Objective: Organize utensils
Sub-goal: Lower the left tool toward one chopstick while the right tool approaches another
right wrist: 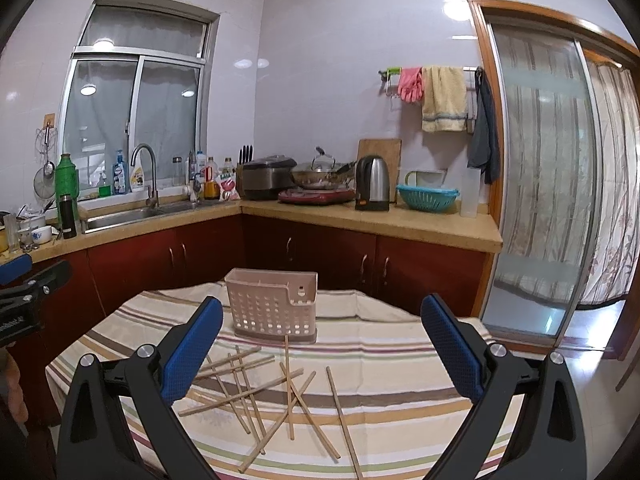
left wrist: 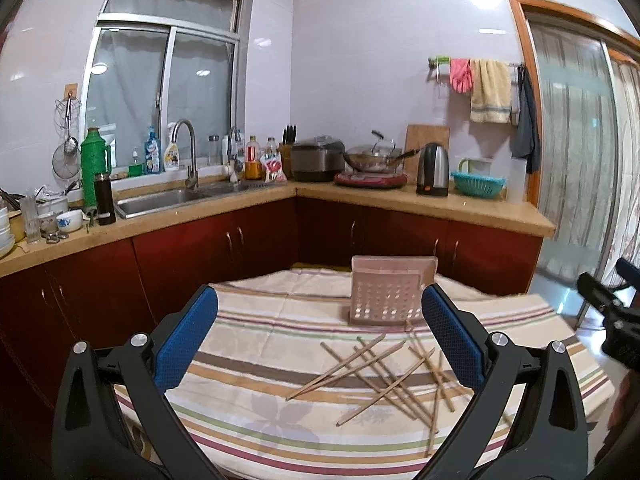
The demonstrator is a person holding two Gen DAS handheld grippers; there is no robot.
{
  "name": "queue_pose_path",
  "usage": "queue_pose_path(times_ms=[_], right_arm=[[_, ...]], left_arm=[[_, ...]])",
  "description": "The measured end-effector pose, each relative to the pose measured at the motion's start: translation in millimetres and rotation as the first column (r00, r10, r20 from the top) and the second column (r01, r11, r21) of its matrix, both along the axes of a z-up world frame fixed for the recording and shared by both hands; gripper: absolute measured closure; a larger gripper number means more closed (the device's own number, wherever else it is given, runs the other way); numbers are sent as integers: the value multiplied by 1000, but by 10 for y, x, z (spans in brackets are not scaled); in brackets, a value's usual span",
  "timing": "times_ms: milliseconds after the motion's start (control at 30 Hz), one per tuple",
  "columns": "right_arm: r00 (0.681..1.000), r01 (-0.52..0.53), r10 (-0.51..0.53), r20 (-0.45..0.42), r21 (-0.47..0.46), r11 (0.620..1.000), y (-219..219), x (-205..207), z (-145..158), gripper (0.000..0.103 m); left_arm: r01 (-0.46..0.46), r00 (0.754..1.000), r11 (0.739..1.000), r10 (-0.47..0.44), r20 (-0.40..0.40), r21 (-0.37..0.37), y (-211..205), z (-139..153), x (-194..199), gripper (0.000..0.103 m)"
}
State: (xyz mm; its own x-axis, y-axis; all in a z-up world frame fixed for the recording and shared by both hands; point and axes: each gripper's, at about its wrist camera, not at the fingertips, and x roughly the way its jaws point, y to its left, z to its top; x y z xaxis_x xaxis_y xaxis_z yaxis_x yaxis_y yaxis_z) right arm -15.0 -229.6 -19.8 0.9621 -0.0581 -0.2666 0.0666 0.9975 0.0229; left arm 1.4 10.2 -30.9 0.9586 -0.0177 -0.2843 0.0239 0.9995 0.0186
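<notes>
On the striped tablecloth, wooden chopsticks are scattered in a crossed heap just before the upright perforated holder. The left gripper and right gripper are held wide open above, nothing grasped.

A home kitchen is showing itself here. Far beyond the claw tips, an L-shaped tan stone counter is running over dark red cabinet doors. To the far left a stainless steel sink with a curved tap is sitting under a sliding window. Straight ahead a grey rice cooker, a lidded steel wok and a black-and-steel electric kettle are standing. Up to the right, pink rubber gloves and a yellow towel are hanging on a wall rail.
</notes>
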Motion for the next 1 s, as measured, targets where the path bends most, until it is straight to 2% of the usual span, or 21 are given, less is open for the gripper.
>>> queue_pose_path(times_ms=[133, 267, 500, 633, 767, 933, 1000], right_arm=[[998, -24, 25, -62, 22, 999, -70, 174, -261, 6], [990, -31, 35, -136, 32, 999, -143, 358, -613, 6], [972, -17, 24, -234, 32, 999, -263, 544, -1257, 6], [961, -22, 28, -274, 23, 999, -288, 598, -1468, 6], [956, -36, 40, -290, 21, 999, -289, 626, -1633, 6], [952, -58, 62, -299, 24, 998, -250, 686, -1748, 6], [950, -67, 72, -303, 27, 997, -238, 709, -1775, 7]], left_arm=[[2, 998, 1000, -1, -55, 22, -13, -270, 220, 3], [43, 991, 998, -37, -129, 40, -46, -624, 436, 3], [98, 973, 993, -81, -216, 67, -87, -1225, 730, 4], [139, 954, 988, -118, -275, 60, -121, -1513, 859, 6], [171, 937, 983, -140, -320, 70, -178, -1725, 973, 18], [206, 919, 976, -166, -358, 76, -244, -1918, 1100, 26], [222, 911, 971, -175, -372, 85, -268, -1975, 1137, 34]])
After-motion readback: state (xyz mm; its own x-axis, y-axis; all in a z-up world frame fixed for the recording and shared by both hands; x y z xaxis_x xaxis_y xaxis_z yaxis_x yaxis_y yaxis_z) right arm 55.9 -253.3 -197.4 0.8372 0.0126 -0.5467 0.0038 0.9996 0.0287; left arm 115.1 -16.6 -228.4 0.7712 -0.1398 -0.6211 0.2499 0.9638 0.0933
